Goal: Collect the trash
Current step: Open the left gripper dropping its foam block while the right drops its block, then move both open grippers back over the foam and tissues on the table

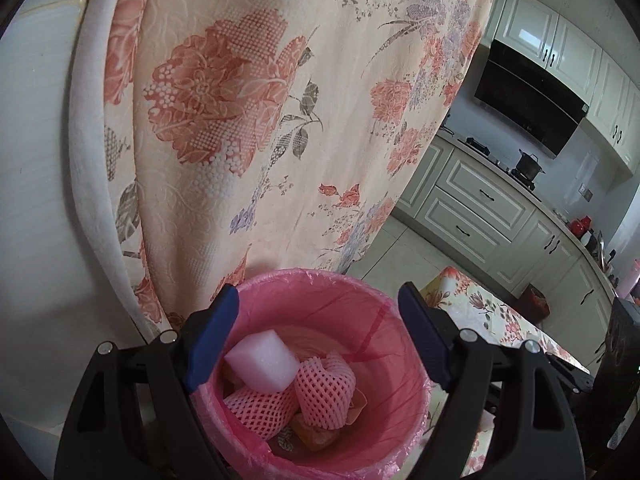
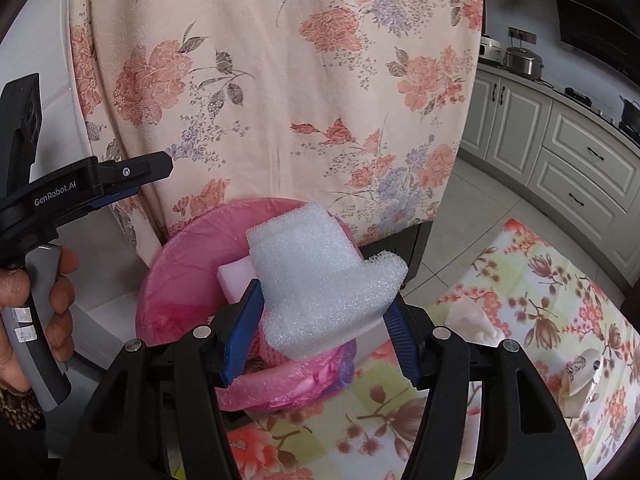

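Note:
A bin with a pink liner (image 1: 360,320) holds a white foam block (image 1: 262,362), pink foam nets (image 1: 324,392) and orange peel (image 1: 316,436). My left gripper (image 1: 317,296) hangs open just above the bin's mouth, with nothing between its fingers. In the right wrist view it shows at the left edge as the left gripper (image 2: 132,176), held by a hand (image 2: 60,312). My right gripper (image 2: 324,296) is shut on a chunk of white spongy foam (image 2: 320,280), held over the near rim of the bin (image 2: 180,280). The foam hides much of the bin's inside there.
A floral cloth (image 1: 260,120) hangs right behind the bin. A table with a floral cover (image 2: 520,320) lies to the right and bears a crumpled white tissue (image 2: 476,320). Kitchen cabinets (image 1: 472,208) stand across the tiled floor. A white wall (image 1: 36,200) is on the left.

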`<act>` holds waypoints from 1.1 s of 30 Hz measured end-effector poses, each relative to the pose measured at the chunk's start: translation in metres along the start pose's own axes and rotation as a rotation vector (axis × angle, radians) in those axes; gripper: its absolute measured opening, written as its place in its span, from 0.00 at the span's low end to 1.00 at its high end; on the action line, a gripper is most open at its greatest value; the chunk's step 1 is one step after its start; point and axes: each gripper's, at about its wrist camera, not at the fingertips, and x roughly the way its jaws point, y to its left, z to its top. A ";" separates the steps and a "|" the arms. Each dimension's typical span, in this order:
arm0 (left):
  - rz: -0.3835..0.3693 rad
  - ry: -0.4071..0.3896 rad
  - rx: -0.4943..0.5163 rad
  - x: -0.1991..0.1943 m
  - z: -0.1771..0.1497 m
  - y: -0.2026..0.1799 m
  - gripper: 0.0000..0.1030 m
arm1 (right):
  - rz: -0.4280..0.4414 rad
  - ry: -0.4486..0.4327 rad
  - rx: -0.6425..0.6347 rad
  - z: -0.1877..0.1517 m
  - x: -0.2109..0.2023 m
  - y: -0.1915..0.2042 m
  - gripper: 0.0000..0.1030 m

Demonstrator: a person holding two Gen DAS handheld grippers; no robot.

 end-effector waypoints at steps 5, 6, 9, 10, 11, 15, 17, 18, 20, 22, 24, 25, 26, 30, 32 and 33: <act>0.000 -0.001 -0.007 -0.003 0.000 0.004 0.77 | 0.052 0.032 -0.024 0.000 0.017 0.020 0.57; 0.000 -0.002 -0.009 -0.004 0.000 0.005 0.77 | 0.066 0.045 -0.029 -0.001 0.020 0.024 0.58; 0.002 -0.002 -0.013 -0.004 0.001 0.007 0.77 | 0.074 0.057 -0.031 -0.004 0.025 0.028 0.67; 0.002 -0.001 -0.014 -0.004 0.001 0.007 0.77 | 0.074 0.059 -0.033 -0.005 0.025 0.028 0.70; 0.002 0.000 -0.013 -0.004 0.000 0.007 0.77 | 0.071 0.060 -0.031 -0.006 0.024 0.027 0.70; -0.008 0.009 -0.011 -0.001 -0.001 0.004 0.77 | 0.036 0.059 -0.009 -0.011 0.019 0.013 0.72; -0.012 0.013 -0.005 0.000 -0.001 0.002 0.77 | 0.020 0.059 0.012 -0.014 0.015 0.002 0.72; -0.014 0.014 -0.003 0.001 -0.002 0.000 0.77 | 0.008 0.060 0.021 -0.016 0.012 -0.003 0.73; -0.022 0.020 -0.002 0.002 -0.003 -0.004 0.77 | -0.017 0.060 0.038 -0.021 0.007 -0.015 0.73; -0.026 0.026 0.001 0.004 -0.005 -0.007 0.77 | -0.039 0.060 0.060 -0.028 0.003 -0.027 0.73; -0.033 0.031 0.010 0.005 -0.006 -0.013 0.77 | -0.060 0.064 0.086 -0.035 -0.002 -0.039 0.74; -0.037 0.034 0.014 0.007 -0.006 -0.016 0.77 | -0.070 0.065 0.097 -0.039 -0.004 -0.045 0.74; -0.041 0.038 0.020 0.008 -0.007 -0.020 0.77 | -0.079 0.066 0.107 -0.042 -0.007 -0.050 0.74; -0.059 0.050 0.041 0.011 -0.011 -0.035 0.77 | -0.121 0.064 0.146 -0.056 -0.019 -0.071 0.74; -0.067 0.056 0.050 0.012 -0.013 -0.043 0.77 | -0.139 0.064 0.170 -0.064 -0.025 -0.082 0.75; -0.072 0.058 0.055 0.013 -0.013 -0.046 0.77 | -0.149 0.063 0.180 -0.068 -0.029 -0.088 0.75</act>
